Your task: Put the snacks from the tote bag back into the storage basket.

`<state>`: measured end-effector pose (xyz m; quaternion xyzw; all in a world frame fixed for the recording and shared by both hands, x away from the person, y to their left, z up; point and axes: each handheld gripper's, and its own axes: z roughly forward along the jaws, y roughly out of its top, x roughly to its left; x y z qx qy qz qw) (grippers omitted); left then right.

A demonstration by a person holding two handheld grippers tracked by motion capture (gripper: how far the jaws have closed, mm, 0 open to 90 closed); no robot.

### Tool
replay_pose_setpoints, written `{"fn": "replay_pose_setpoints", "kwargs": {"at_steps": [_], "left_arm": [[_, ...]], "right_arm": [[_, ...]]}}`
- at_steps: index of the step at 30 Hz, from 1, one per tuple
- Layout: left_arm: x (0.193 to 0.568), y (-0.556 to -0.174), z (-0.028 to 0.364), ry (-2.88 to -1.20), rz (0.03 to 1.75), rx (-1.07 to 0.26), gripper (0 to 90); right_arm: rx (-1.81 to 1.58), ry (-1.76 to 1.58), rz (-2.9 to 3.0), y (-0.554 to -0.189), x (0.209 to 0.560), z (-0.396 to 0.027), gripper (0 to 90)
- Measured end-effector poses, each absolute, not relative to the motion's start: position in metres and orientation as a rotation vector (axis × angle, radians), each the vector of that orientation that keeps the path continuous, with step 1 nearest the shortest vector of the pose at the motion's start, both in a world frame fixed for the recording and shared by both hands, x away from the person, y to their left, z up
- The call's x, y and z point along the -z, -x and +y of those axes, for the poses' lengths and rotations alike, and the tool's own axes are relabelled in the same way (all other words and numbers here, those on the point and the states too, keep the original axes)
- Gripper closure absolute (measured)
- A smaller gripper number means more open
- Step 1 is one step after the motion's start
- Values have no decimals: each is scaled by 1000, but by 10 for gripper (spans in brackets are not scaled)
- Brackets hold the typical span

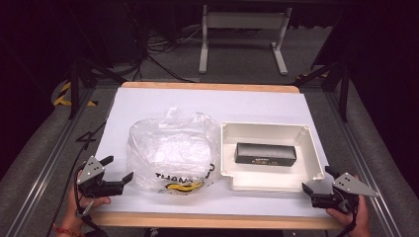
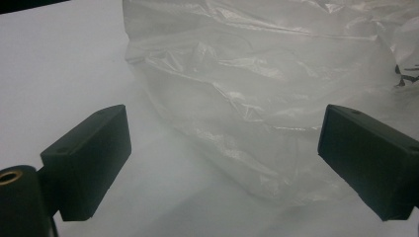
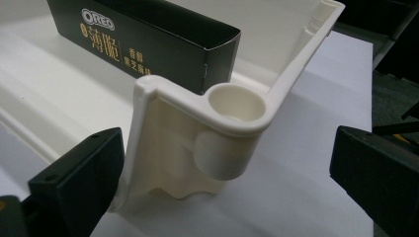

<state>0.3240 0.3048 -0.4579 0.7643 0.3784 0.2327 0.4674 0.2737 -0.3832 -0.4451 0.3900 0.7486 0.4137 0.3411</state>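
A crumpled clear plastic bag (image 1: 173, 150) with black and yellow print lies on the white sheet, left of centre. Right of it stands a cream plastic tray (image 1: 311, 148) holding a black Oreo box (image 1: 266, 154). My left gripper (image 1: 117, 169) sits at the table's front left, open, its jaws pointing at the bag (image 2: 276, 98) and apart from it. My right gripper (image 1: 318, 180) is at the front right, open, with the tray's near corner (image 3: 232, 111) between its spread jaws; the jaws do not touch it. The Oreo box (image 3: 143, 42) lies just beyond that corner.
A white sheet (image 1: 207, 103) covers the wooden table (image 1: 207, 87). Metal rails run along both sides. Beyond the far edge stand a white desk frame (image 1: 242, 34) and cables on a grey floor.
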Motion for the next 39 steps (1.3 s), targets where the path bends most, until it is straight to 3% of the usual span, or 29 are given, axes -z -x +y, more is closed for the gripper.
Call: {"fn": "replay_pose_setpoints", "kwargs": {"at_steps": [39], "left_arm": [[451,-320,302,-1868,911,-602,71]], "right_arm": [[-1122,-953,1876,-256,421,-379,26]]}}
